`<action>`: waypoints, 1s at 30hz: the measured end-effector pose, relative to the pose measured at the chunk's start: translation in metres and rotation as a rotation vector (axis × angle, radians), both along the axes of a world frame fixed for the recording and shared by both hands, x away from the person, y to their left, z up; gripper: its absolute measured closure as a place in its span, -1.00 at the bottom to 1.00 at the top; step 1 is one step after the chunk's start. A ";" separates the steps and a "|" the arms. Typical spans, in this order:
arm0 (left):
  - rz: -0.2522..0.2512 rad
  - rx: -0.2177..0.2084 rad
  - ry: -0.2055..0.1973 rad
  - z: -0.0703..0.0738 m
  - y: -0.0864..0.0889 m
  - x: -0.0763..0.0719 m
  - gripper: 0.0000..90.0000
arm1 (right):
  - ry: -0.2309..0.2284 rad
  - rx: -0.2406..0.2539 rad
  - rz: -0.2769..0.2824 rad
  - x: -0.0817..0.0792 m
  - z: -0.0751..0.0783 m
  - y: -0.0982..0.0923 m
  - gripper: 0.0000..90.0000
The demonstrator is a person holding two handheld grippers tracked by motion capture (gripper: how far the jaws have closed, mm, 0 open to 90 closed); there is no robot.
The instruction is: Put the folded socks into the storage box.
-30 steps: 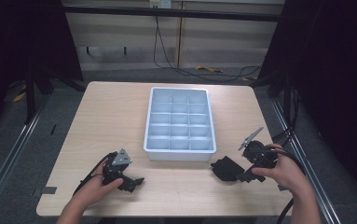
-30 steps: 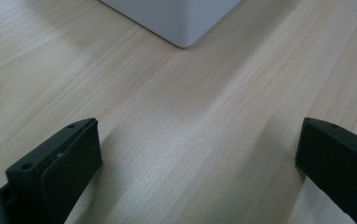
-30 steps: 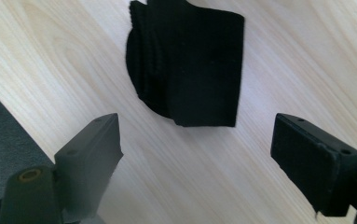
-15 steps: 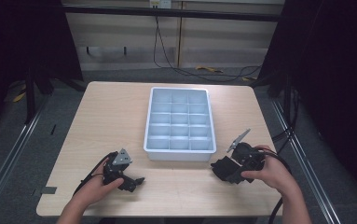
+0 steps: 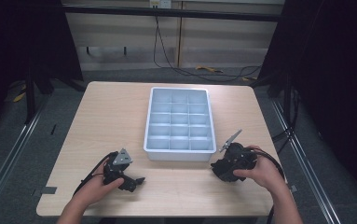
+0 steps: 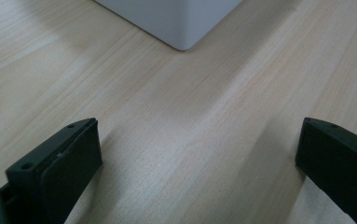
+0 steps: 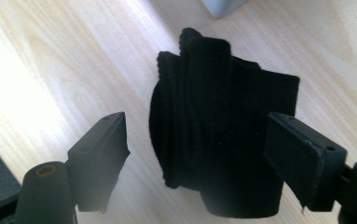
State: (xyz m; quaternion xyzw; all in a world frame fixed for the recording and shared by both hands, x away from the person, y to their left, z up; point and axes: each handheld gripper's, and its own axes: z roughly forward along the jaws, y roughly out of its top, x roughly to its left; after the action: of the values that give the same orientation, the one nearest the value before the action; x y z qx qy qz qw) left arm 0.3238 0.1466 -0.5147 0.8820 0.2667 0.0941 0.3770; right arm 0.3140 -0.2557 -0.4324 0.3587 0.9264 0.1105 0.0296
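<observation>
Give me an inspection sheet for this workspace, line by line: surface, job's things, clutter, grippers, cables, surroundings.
Surface: light wooden table, bare around the tray.
Job's things: white compartment tray at centre, every cell looks empty; black folded cloth lies on the table near the tray's near right corner.
Clutter: nothing seen.
Grippers: left gripper open, low over bare wood near a tray corner; right gripper open, jaws either side of the cloth, not closed on it.
Cables: one trails from each gripper toward the person; loose cables on the floor beyond the table.
Surroundings: dark curtains both sides, floor rails, pale wall panels behind.
</observation>
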 end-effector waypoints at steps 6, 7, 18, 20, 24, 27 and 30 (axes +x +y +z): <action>-0.002 -0.002 0.003 0.000 0.000 0.000 -1.00 | 0.033 0.005 -0.008 0.003 -0.011 0.000 -0.48; -0.002 -0.002 0.003 0.000 0.000 0.000 -1.00 | 0.033 0.005 -0.008 0.003 -0.011 0.000 -0.48; -0.001 -0.006 0.006 0.000 -0.001 0.000 -1.00 | -0.012 -0.073 0.019 0.002 -0.013 0.005 0.00; -0.002 -0.003 0.003 0.000 -0.001 0.000 -1.00 | -0.011 -0.076 0.022 0.002 -0.013 0.005 0.05; -0.001 -0.006 0.005 0.000 -0.001 0.000 -1.00 | -0.001 -0.051 0.021 0.002 -0.010 0.004 0.34; -0.001 -0.008 0.006 -0.001 -0.001 0.000 -1.00 | 0.006 -0.036 0.042 0.001 -0.009 0.003 0.41; -0.001 -0.005 0.004 0.000 -0.001 0.000 -1.00 | 0.021 -0.026 0.053 -0.001 -0.008 0.003 0.44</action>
State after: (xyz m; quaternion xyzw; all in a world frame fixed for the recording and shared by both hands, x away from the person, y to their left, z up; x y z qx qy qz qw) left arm 0.3241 0.1455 -0.5150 0.8813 0.2671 0.0913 0.3789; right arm 0.3131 -0.2529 -0.4403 0.3346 0.9372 0.0956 0.0214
